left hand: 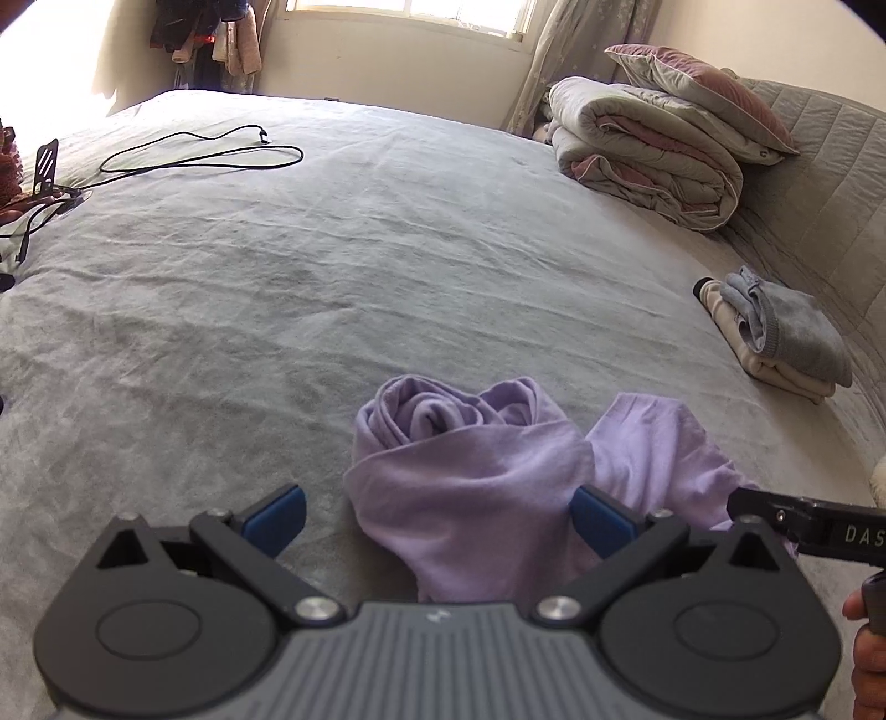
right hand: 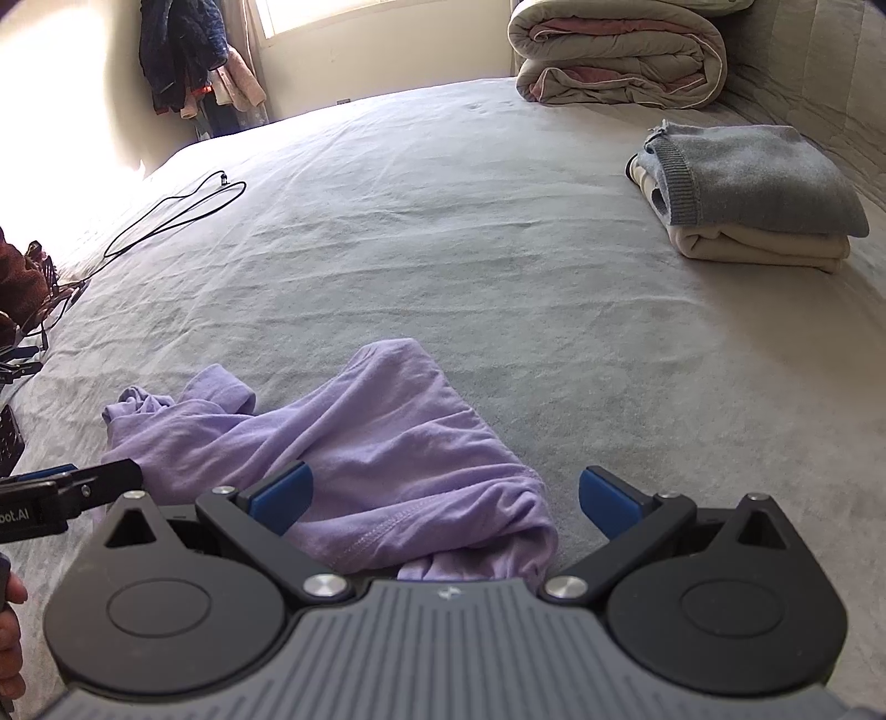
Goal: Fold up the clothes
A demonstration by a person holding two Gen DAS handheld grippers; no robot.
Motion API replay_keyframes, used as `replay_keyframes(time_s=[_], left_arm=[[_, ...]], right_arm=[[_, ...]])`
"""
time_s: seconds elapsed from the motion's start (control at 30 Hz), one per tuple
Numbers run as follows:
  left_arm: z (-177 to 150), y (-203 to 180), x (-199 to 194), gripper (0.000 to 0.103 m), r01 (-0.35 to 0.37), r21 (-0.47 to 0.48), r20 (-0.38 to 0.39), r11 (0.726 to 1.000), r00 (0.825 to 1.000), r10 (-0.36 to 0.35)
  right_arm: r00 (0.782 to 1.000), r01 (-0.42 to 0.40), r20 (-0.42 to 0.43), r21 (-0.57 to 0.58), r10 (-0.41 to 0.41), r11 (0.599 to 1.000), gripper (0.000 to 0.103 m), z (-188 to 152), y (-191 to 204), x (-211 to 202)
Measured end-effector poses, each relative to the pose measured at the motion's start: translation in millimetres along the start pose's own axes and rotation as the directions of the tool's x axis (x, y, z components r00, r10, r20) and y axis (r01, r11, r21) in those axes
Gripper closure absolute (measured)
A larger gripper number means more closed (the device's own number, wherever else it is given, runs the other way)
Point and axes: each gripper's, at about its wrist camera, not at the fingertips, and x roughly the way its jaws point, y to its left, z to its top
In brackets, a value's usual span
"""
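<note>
A crumpled lilac garment [left hand: 487,471] [right hand: 354,443] lies bunched on the grey bed sheet [left hand: 332,266] near the front edge. My left gripper [left hand: 437,518] stands open, its blue pads on either side of a twisted fold of the cloth, not closed on it. In the right wrist view my right gripper [right hand: 443,498] is also open, straddling the garment's hem end. The right gripper's black finger [left hand: 797,518] reaches in from the right in the left wrist view; the left gripper's finger [right hand: 72,490] shows at the left of the right wrist view.
A stack of folded clothes [right hand: 753,194] [left hand: 775,332], grey on cream, sits at the right. A rolled duvet [left hand: 642,149] [right hand: 614,50] with a pillow [left hand: 703,88] lies at the head. A black cable [left hand: 205,149] [right hand: 177,210] loops at the far left.
</note>
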Motion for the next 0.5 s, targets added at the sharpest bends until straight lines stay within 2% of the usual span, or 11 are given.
replay_keyframes(time_s=[0.23,0.4,0.5], left_arm=[[0.2,-7.8,-0.3,0.025,0.082,0.025,-0.013,0.996,0.997,-0.082],[-3.2,-12.9,-0.4,0.063,0.129,0.060,-0.035,0.990,0.991,-0.127],[-2.7,-12.6,-2.8,0.081,0.177,0.061,-0.048,0.982,0.984,-0.174]], right_arm=[[1.000,-0.005,0.029,0.028,0.004,1.000,0.000,2.3,-4.1,-4.5],[0.999,-0.019,0.036,0.058,0.017,0.998,0.005,3.4,-6.5,-6.6],[0.999,-0.032,0.041,0.076,0.029,0.997,0.009,4.1,-8.1,-8.0]])
